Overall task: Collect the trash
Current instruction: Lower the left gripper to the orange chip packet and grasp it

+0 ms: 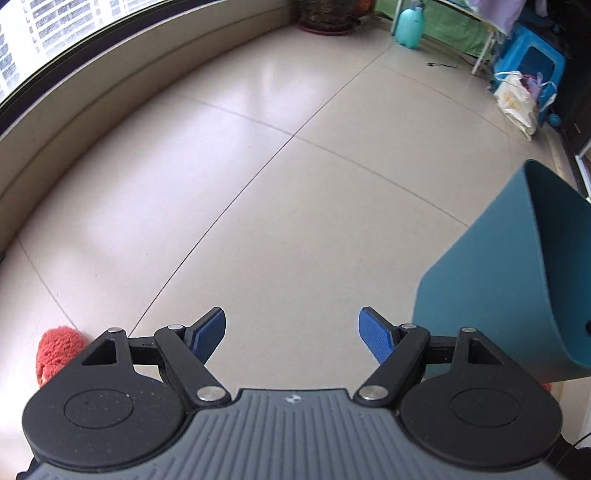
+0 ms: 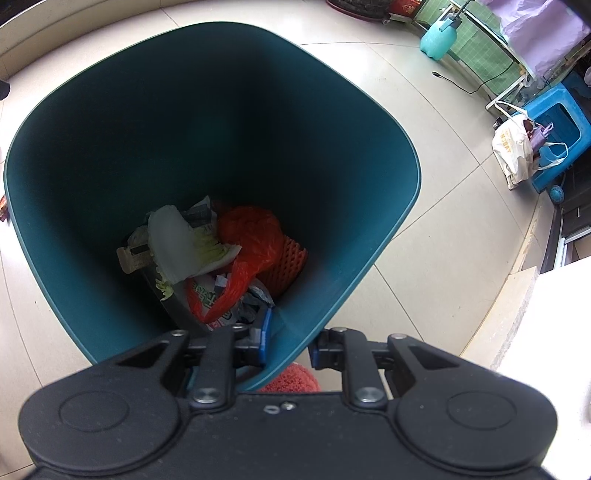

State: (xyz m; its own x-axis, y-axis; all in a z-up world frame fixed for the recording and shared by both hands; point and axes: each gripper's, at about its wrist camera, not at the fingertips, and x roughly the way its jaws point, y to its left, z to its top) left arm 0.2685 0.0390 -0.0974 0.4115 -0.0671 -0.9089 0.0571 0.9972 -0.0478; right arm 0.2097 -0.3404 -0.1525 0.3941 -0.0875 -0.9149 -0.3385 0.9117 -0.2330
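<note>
Left wrist view, L to R: 1 red fluffy thing (image 1: 55,350) on the floor (image 1: 258,184) at lower left, partly behind the left tool (image 1: 291,328). That tool is released, pads wide apart, nothing btwn them, only bare tile below. 1 teal bin (image 1: 509,295) at the right edge, tilted, just beside the tool's right finger. Far back: 1 plant pot (image 1: 325,18), 1 teal spray bottle (image 1: 410,27), 1 blue stool (image 1: 532,62) w/ 1 cream bag (image 1: 517,99) leaning on it.

Right wrist view, L to R: same bin (image 2: 92,155) fills the frame. The trash is inside at the bottom: 1 cabbage leaf (image 2: 177,243), 1 red plastic bag (image 2: 255,236), 1 orange foam net (image 2: 291,262), printed wrappers w/ green lettering, too small to read. Right tool (image 2: 288,347) is clenched on the bin's near rim, one pad inside, one outside. Bag (image 2: 511,151) at right carries yellow print, unreadable.
</note>
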